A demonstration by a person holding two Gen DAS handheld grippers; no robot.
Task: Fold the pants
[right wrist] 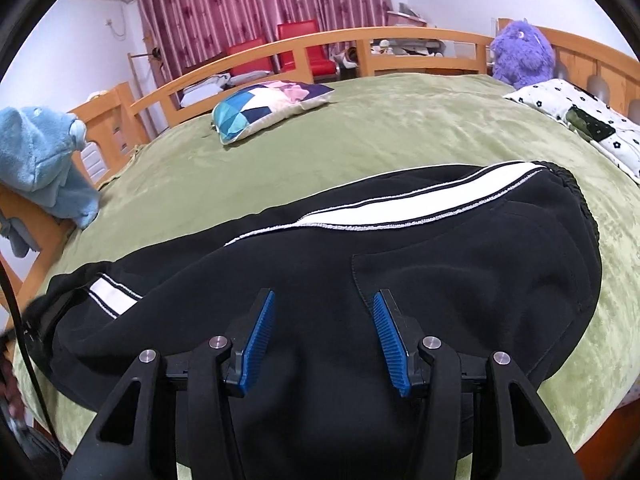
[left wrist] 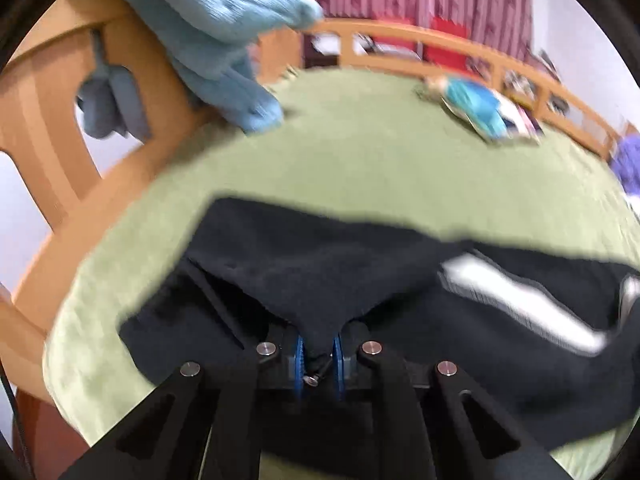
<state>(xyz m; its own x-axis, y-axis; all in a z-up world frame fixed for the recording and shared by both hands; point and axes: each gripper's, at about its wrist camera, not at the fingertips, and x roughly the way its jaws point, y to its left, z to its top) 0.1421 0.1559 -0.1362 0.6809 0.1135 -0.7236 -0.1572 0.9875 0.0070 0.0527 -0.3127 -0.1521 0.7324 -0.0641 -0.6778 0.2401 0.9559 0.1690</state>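
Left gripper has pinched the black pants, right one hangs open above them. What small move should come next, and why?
Probably lift the left gripper and carry its pinched fabric across toward the waistband. Its jaws are shut on the pants, which lie lengthwise on the green bedspread, while the right gripper hangs open, holding nothing.

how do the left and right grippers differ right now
The left gripper has its jaws shut on a pinch of the black pants; the right gripper has its jaws open, gripping nothing, over the pants. The left view is motion-blurred; the right is sharp. Both have blue pads.
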